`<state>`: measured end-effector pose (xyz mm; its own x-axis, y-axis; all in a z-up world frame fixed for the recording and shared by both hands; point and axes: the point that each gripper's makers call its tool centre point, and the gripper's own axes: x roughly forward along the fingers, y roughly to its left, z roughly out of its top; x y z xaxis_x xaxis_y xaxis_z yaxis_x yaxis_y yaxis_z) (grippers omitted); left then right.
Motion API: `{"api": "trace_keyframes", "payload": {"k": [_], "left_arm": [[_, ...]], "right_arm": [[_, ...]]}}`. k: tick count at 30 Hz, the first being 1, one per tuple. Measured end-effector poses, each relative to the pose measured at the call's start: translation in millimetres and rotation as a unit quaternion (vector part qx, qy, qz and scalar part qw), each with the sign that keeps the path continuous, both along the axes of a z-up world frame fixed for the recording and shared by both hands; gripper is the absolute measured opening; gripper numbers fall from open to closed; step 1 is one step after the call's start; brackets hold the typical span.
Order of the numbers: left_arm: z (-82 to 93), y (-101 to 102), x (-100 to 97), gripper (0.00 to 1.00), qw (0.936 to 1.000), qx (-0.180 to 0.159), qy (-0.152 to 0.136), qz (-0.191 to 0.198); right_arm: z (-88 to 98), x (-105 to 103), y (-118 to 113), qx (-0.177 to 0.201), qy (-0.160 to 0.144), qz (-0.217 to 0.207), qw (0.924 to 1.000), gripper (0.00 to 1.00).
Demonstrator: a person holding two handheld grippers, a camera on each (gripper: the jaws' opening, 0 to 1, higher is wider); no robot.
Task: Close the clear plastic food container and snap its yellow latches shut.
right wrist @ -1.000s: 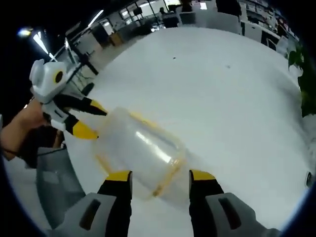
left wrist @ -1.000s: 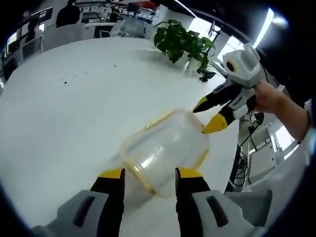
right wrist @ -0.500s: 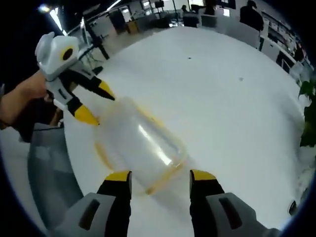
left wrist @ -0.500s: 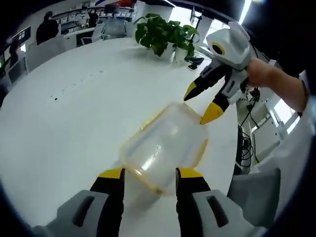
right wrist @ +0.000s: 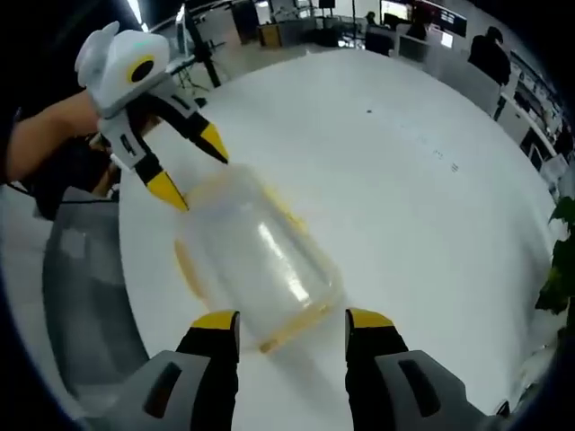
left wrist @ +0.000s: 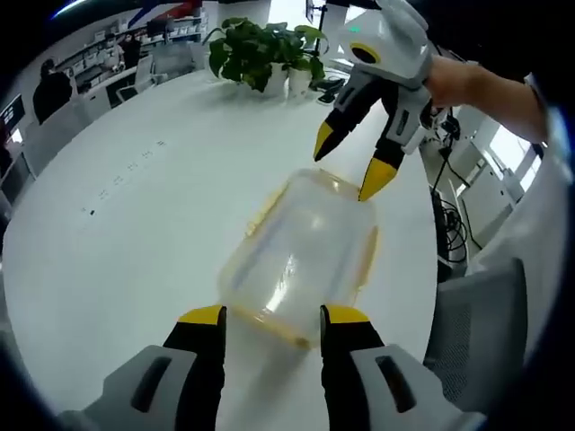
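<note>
A clear plastic food container (left wrist: 301,256) with yellow latches lies on the white table (left wrist: 135,224), its lid on. In the left gripper view my left gripper (left wrist: 271,316) is open at the container's near end, yellow fingertips on either side of it. My right gripper (left wrist: 349,169) comes in from the upper right, open, tips at the container's far end. In the right gripper view the container (right wrist: 256,260) lies between my open right gripper (right wrist: 292,321) and the left gripper (right wrist: 190,166) at upper left, held by a hand.
A potted green plant (left wrist: 260,49) stands at the table's far edge. Office desks, chairs and people sit in the background. The table's edge (right wrist: 135,296) runs close to the container, with a grey chair (right wrist: 81,305) beyond it.
Both views have rolled and shifted as the hands moved. The opposite gripper now appears higher and nearer over the container's far end. The container stays on the table.
</note>
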<state>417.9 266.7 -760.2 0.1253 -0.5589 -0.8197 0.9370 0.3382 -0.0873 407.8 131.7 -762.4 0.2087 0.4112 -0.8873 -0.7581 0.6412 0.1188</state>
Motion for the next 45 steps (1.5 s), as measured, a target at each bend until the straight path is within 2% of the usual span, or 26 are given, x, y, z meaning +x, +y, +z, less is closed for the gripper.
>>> {"api": "trace_keyframes", "payload": {"k": [2,6,8,17,21,34,36,38,45], "left_arm": [[1.5,-3,-1.0,0.41,1.0000,-0.006,0.003,-0.003],[4.7,-6,0.8,0.41,0.9997,-0.008,-0.010,-0.019],[7.9,-11,-0.9,0.41,0.9990,-0.015,-0.018,-0.039],[4.3,-12,0.7,0.40,0.9957,0.012,-0.047,-0.078],[4.7,-14,-1.0,0.40,0.9951,0.009,-0.047,-0.086],[3.3,-17,-1.2,0.39,0.9934,0.012,-0.049,-0.102],[3.4,-19,-2.2,0.39,0.9932,0.009,-0.049,-0.106],[3.3,-23,-4.2,0.39,0.9928,0.005,-0.047,-0.110],[3.4,-37,-8.1,0.39,0.9917,-0.003,-0.046,-0.120]], "right_arm": [[-0.5,0,-1,-0.012,-0.002,0.012,0.9999,0.45],[1.0,1,1,-0.017,-0.009,0.028,0.9994,0.45],[1.5,2,2,-0.025,-0.015,0.042,0.9987,0.45],[2.4,3,6,-0.043,-0.028,0.086,0.9949,0.44],[1.8,2,6,-0.049,-0.027,0.100,0.9934,0.43],[3.5,1,12,-0.043,-0.029,0.131,0.9901,0.42],[3.4,1,14,-0.040,-0.029,0.134,0.9898,0.42],[5.2,0,21,-0.021,-0.026,0.131,0.9908,0.42],[5.5,-2,34,-0.007,-0.026,0.148,0.9887,0.41]]}}
